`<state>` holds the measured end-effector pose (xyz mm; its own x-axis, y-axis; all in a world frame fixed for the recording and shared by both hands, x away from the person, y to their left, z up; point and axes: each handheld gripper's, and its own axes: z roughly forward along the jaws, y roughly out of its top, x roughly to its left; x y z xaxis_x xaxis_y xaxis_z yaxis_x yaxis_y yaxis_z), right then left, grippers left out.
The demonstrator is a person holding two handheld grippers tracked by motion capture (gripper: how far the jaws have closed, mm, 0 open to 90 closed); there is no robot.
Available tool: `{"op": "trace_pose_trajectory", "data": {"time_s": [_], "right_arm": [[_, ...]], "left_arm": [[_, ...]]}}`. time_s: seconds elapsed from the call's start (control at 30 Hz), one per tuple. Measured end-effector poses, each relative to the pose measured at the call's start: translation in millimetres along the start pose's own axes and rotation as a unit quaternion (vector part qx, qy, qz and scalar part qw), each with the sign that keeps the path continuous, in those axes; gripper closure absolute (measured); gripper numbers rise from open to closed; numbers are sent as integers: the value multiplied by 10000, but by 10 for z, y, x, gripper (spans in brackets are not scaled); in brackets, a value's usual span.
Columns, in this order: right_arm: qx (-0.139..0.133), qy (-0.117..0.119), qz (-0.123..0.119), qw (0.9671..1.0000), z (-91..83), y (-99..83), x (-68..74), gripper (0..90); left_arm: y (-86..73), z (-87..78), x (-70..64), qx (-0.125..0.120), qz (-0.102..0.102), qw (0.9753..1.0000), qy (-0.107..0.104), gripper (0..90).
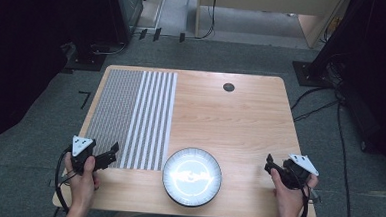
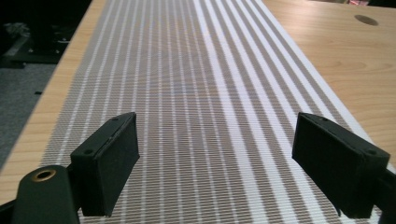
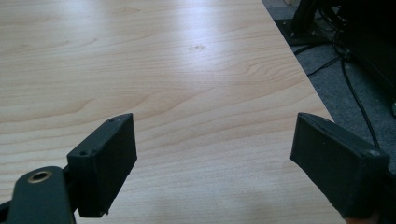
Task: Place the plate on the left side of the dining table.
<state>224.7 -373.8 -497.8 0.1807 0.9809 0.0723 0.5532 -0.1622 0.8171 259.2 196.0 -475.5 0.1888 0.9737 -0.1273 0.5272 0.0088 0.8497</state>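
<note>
A light wooden table is seen from above, with 1 round plate at the middle of its near edge. The plate has a dark rim and a glossy pale centre, and nothing lies on it; glare hides any pattern. A striped grey and white mat covers the table's left part, and a small dark round cap sits near the far edge. No writing or labels can be read. The left gripper, held in the left hand, hovers over the mat's near corner, jaws wide apart, holding nothing. The right gripper, in the right hand, hovers near the table's right edge, jaws likewise spread and holding nothing.
</note>
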Motion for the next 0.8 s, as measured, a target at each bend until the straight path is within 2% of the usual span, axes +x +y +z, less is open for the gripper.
{"op": "trace_pose_trajectory", "data": {"time_s": [0.17,0.4,0.5,0.53,0.67,0.8], "right_arm": [[-55,89,-2,9999,-50,8,85,140],[-98,324,-75,9994,-70,13,254,145],[-90,412,-50,9991,-66,10,317,153],[-92,479,-75,9988,-73,2,375,161],[-128,547,-169,9983,-102,-6,449,169],[-109,619,-153,9979,-121,-8,491,170]], "left_arm": [[-13,43,-162,68,146,9998,-135,145],[7,71,-405,74,166,9986,-495,145],[6,84,-470,94,207,9982,-561,145],[5,88,-502,95,234,9980,-587,145],[-10,99,-633,121,302,9968,-726,145],[-19,104,-708,235,198,9953,-915,146]]}}
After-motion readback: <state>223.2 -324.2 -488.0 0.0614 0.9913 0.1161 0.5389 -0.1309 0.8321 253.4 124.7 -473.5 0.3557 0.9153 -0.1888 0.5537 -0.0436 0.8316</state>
